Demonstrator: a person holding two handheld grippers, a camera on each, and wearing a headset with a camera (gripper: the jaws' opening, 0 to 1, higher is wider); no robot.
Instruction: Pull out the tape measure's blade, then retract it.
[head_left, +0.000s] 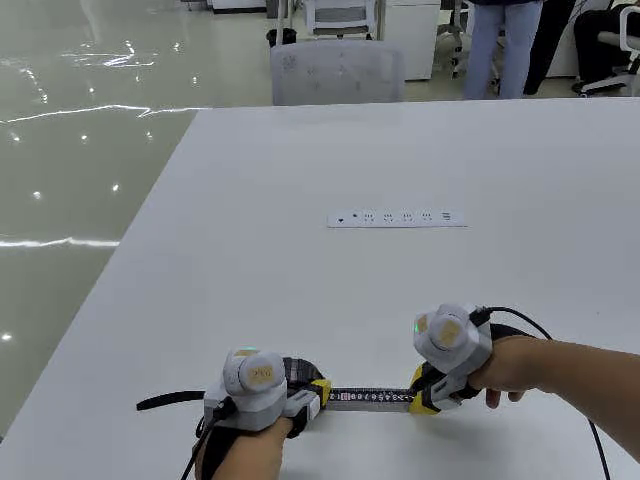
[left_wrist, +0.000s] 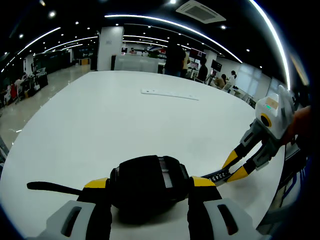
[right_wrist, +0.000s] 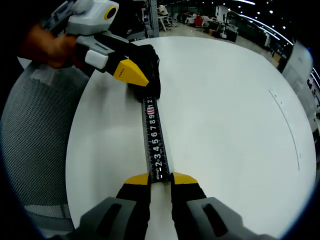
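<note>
A black tape measure case (left_wrist: 149, 182) sits on the white table, clamped between the yellow-tipped jaws of my left gripper (left_wrist: 149, 186). Its wrist strap (head_left: 165, 400) trails off to the left. The blade (right_wrist: 153, 140) runs out a short way, numbers facing up, toward my right gripper (right_wrist: 160, 177), which is shut on the blade's end hook. In the head view the case (head_left: 300, 376) lies near the table's front edge with the left gripper (head_left: 312, 393) on it. The blade (head_left: 368, 397) spans to the right gripper (head_left: 418, 399).
A white power strip (head_left: 396, 218) lies mid-table, well beyond the grippers. A grey mesh chair (head_left: 336, 72) stands at the table's far edge, and people stand behind it. The table's left edge (head_left: 110, 275) drops to a glossy floor.
</note>
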